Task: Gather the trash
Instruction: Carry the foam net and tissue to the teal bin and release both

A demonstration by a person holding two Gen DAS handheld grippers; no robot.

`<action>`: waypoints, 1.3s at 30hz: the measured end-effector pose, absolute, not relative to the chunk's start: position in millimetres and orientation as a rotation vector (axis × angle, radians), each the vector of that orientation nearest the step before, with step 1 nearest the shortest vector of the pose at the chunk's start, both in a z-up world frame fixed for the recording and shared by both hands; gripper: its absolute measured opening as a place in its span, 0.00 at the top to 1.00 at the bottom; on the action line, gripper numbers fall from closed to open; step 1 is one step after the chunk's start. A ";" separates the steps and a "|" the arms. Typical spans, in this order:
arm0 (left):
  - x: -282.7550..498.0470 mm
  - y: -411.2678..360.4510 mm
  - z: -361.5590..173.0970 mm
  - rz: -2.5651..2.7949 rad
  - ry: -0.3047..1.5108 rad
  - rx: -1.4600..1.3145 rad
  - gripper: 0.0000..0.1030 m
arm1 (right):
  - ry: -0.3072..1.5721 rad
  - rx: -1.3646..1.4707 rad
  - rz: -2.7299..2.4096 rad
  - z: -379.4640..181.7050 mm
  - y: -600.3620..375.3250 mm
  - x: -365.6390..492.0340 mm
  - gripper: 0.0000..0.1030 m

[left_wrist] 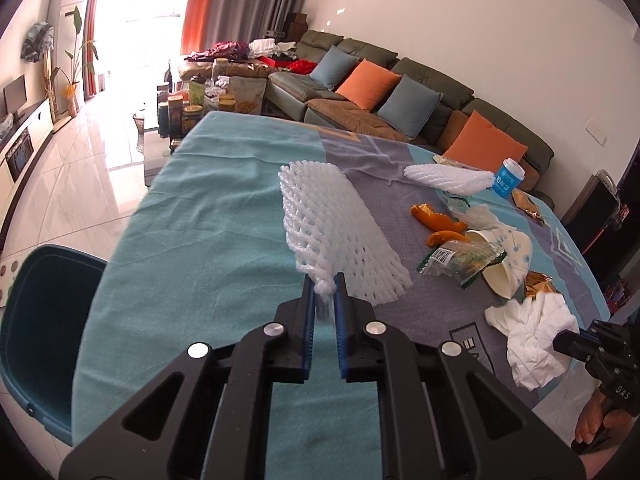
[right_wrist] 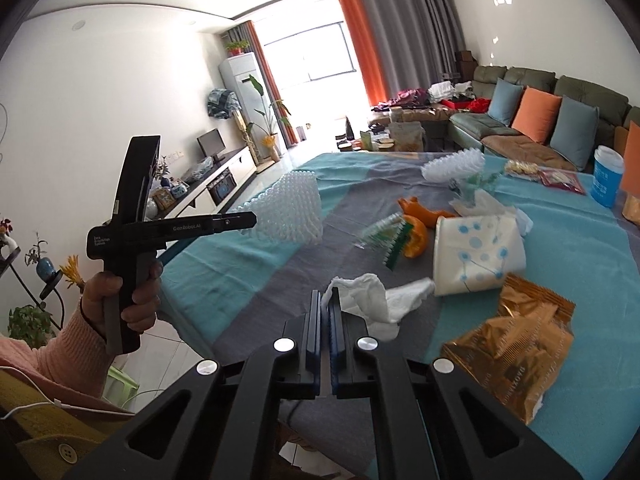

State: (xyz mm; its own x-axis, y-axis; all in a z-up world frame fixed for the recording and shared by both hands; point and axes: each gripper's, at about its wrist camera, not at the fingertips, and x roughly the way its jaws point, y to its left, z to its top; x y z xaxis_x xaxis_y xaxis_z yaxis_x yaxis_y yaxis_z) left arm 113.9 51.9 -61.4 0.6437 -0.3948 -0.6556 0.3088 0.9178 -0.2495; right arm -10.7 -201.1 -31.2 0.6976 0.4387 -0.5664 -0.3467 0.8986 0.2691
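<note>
The left gripper [left_wrist: 324,286] is clamped on the bunched end of a white foam net sleeve [left_wrist: 336,232], which stands up from the blue pads at the centre of the left wrist view, clear of the cloth. In the right wrist view the same gripper appears at left, held by the left hand [right_wrist: 128,296], with the sleeve at its tip. The right gripper [right_wrist: 325,312] is pinched tight on a corner of a crumpled white tissue [right_wrist: 372,300] at lower centre of its own view; the rest of the tissue trails to the right on the table cloth [left_wrist: 200,220]. Remaining trash lies right of centre: orange peel [right_wrist: 416,232], a clear snack wrapper [left_wrist: 460,260], a tipped paper cup [right_wrist: 476,256], a gold foil wrapper [right_wrist: 512,340] at lower right, and a second foam net sleeve [left_wrist: 448,178] farther back, beside a blue-labelled cup [left_wrist: 508,178]. A dark teal bin [left_wrist: 44,328] sits at the lower left edge of the left wrist view, below the table edge.
</note>
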 end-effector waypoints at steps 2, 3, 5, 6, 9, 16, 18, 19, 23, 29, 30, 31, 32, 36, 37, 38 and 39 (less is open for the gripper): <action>109.5 57.9 -56.8 -0.394 0.763 -0.118 0.91 | 0.657 0.146 0.462 -27.0 -196.3 -9.1 0.98; 106.5 61.6 -54.0 -0.390 0.754 -0.119 0.91 | 0.650 0.144 0.470 -24.9 -193.7 -8.5 0.98; 101.0 68.3 -50.4 -0.384 0.742 -0.122 0.91 | 0.640 0.144 0.488 -20.9 -188.5 -5.7 0.98; 98.2 71.6 -48.4 -0.380 0.737 -0.122 0.91 | 0.636 0.144 0.500 -19.6 -185.1 -4.8 0.98; 89.8 82.5 -43.6 -0.373 0.722 -0.127 0.91 | 0.625 0.141 0.535 -15.6 -174.6 -1.1 0.98; 70.9 104.7 -36.4 -0.342 0.700 -0.133 0.91 | 0.605 0.125 0.612 -10.8 -145.7 8.3 0.98; 65.6 112.3 -34.5 -0.331 0.692 -0.140 0.91 | 0.605 0.125 0.633 -10.8 -138.3 12.1 0.98; 63.5 115.5 -33.9 -0.323 0.689 -0.142 0.91 | 0.604 0.123 0.642 -10.9 -135.4 14.1 0.98; 56.8 126.9 -31.1 -0.304 0.683 -0.150 0.91 | 0.601 0.115 0.679 -10.6 -122.6 19.9 0.98; 45.7 145.9 -26.5 -0.259 0.671 -0.153 0.91 | 0.592 0.111 0.743 -5.1 -99.7 31.5 0.98; 44.2 149.2 -25.4 -0.251 0.668 -0.155 0.91 | 0.589 0.107 0.753 -4.4 -94.6 32.9 0.98; 42.1 153.7 -24.1 -0.243 0.665 -0.159 0.91 | 0.583 0.098 0.766 -2.8 -89.7 34.7 0.98; 40.5 157.8 -23.1 -0.235 0.661 -0.162 0.91 | 0.578 0.089 0.779 -1.4 -84.4 36.5 0.98; 34.2 176.4 -19.3 -0.192 0.651 -0.171 0.91 | 0.569 0.071 0.827 2.8 -65.9 42.9 0.98; 32.9 179.9 -18.8 -0.181 0.649 -0.173 0.91 | 0.568 0.070 0.838 3.5 -61.9 45.2 0.98; 31.4 184.2 -18.1 -0.171 0.646 -0.176 0.91 | 0.568 0.069 0.849 4.8 -57.8 46.7 0.98; 29.1 190.4 -17.1 -0.157 0.644 -0.179 0.91 | 0.568 0.069 0.859 5.4 -54.1 48.4 0.98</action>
